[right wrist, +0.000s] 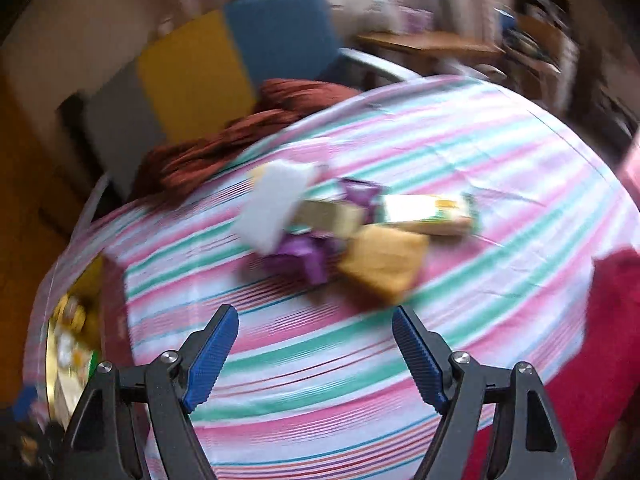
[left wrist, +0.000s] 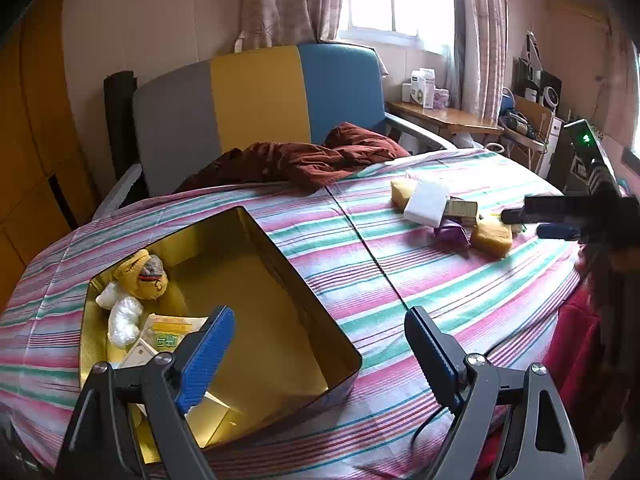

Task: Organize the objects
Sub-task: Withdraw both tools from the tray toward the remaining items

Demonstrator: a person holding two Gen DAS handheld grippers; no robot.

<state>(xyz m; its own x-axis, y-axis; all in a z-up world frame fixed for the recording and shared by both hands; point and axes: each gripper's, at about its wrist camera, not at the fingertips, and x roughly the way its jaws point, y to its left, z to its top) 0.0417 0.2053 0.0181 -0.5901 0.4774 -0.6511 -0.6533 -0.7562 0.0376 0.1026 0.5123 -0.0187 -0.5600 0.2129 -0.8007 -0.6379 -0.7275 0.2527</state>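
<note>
A gold-lined open box sits on the striped bed at the left. It holds a yellow plush toy, white wrapped pieces and a yellow packet. My left gripper is open and empty just above the box's near right corner. A loose pile lies to the right: white block, yellow sponges, purple wrapper, small carton. My right gripper is open and empty, short of the pile: white block, purple wrapper, sponge, green-yellow packet. The right wrist view is blurred.
A brown blanket is bunched at the head of the bed against a grey, yellow and blue headboard. A wooden side table with boxes stands behind. Red cloth hangs at the bed's right edge. The other gripper shows at the right.
</note>
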